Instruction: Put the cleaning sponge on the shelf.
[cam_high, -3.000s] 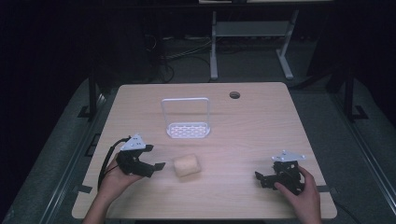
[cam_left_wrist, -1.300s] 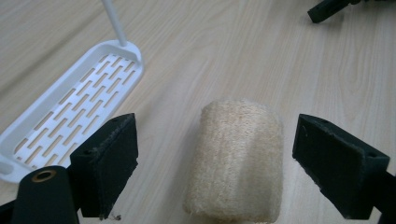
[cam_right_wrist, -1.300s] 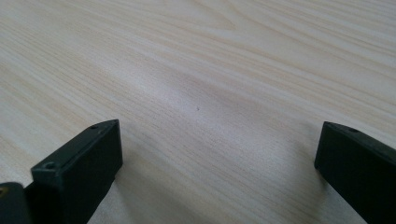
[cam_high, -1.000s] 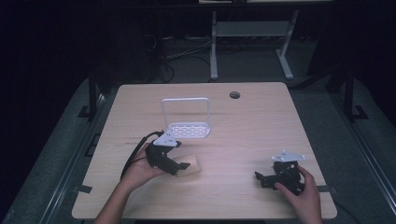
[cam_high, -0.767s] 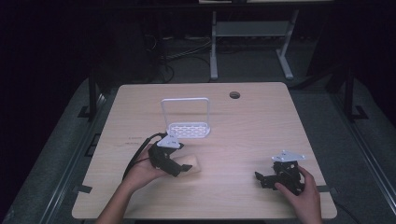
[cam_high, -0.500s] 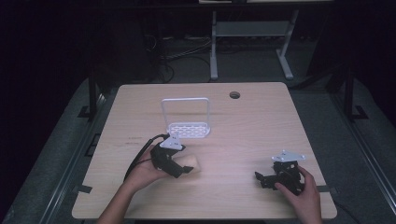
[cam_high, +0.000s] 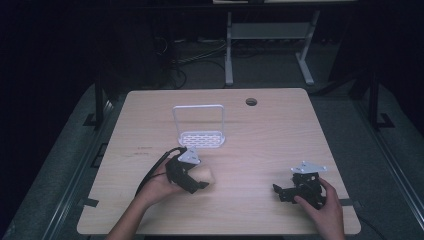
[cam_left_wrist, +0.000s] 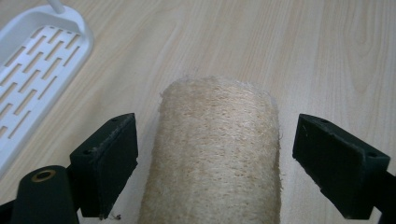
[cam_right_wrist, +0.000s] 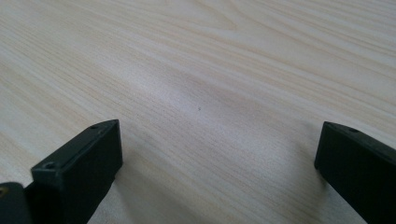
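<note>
A tan, fibrous loofah-like roll (cam_left_wrist: 219, 154) lies on the wooden table (cam_high: 270, 135), left of centre near the front (cam_high: 206, 175). My left gripper (cam_high: 197, 184) is open around it, one jaw on each side with a gap to both; in the left gripper view (cam_left_wrist: 212, 172) the roll sits between the two black pads. My right gripper (cam_high: 280, 192) rests low at the front right, open, with bare wood between its jaws (cam_right_wrist: 215, 163).
A white slotted rack (cam_high: 200, 135) with an upright wire frame stands just beyond the roll, its base showing in the left gripper view (cam_left_wrist: 37, 79). A round cable hole (cam_high: 251, 102) lies near the far edge.
My left gripper has travelled from the front left to the roll and now straddles it with open jaws. The right gripper has stayed put.
</note>
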